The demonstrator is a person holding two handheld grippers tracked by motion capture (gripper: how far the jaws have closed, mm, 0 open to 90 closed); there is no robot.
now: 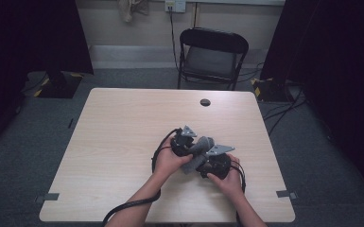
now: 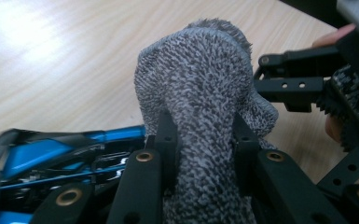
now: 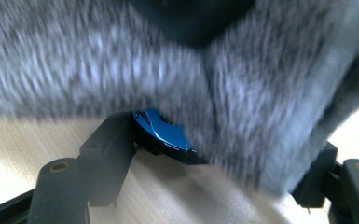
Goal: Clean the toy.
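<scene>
Your left gripper [image 2: 204, 140] has its jaws clamped on the grey knit sock [image 2: 200, 93]. Right gripper [image 3: 214, 158] jaws stand spread wide inside the sock, above the tabletop [image 1: 123, 123].

Sock [image 2: 205, 93] grey knit, fuzzy; table [image 1: 123, 123] matt, probably wood laminate

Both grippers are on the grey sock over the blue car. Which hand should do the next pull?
Left, probably. The left gripper has its jaws shut on a fold of the grey sock, so it can pull at once. The right gripper has jaws spread wide around the sock and the blue toy car; it looks better for steadying.
</scene>
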